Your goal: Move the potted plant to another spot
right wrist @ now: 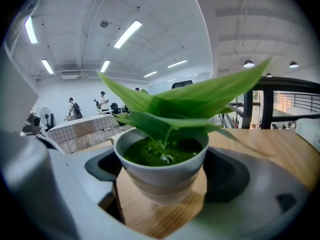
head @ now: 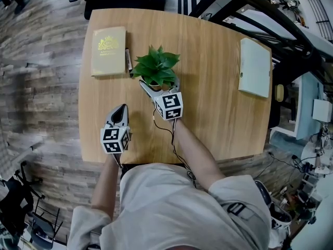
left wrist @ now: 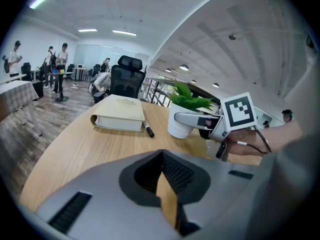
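The potted plant (head: 156, 66), green leaves in a white pot (left wrist: 180, 126), stands near the middle of the wooden table (head: 213, 119). My right gripper (head: 158, 84) reaches it from the near side, one jaw on each side of the pot (right wrist: 160, 176). The pot's rim meets both pads, so the jaws are shut on it. One right finger (left wrist: 195, 119) lies along the pot's side in the left gripper view. My left gripper (head: 121, 110) rests lower left over the table, apart from the plant. Its jaws (left wrist: 167, 194) are closed to a thin slit with nothing in it.
A cream book (head: 108, 51) lies at the table's far left with a black pen (head: 128, 61) beside it, close to the plant. A white pad (head: 254, 66) lies at the far right. A black office chair (left wrist: 127, 81) stands beyond the far edge. Railings run along the right.
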{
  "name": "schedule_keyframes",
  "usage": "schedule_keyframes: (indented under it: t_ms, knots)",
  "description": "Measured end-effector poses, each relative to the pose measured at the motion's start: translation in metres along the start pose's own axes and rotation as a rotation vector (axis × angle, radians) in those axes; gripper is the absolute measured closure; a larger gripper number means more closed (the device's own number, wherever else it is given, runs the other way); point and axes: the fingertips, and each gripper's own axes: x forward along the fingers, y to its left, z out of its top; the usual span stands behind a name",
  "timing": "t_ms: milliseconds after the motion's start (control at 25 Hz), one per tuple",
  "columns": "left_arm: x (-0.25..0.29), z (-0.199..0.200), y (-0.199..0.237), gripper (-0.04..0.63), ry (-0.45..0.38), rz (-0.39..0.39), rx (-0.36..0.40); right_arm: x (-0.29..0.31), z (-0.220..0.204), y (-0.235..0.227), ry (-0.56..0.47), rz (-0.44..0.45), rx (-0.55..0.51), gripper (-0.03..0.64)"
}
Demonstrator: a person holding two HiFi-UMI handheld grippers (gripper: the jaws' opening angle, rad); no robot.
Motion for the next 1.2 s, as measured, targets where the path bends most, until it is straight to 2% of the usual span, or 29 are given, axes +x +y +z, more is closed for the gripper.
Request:
schedule_keyframes:
  t_ms: [480,880,1200]
  knots:
    - [-0.015,0.036,-0.019,0.583,-0.092,0.007,0.048,-0.056,0.047,0.024,-0.109,0.039,-0.010,0.115]
    - [-0.052,0.080,-0.059,0.583,-0.216,-0.006,0.126,-0.123,0.095,0.039,-0.185,0.067,-0.072,0.115]
    - [-0.090,0.091,-0.096,0.583,-0.294,-0.015,0.183,-0.183,0.106,0.051,-0.220,0.072,-0.098,0.115]
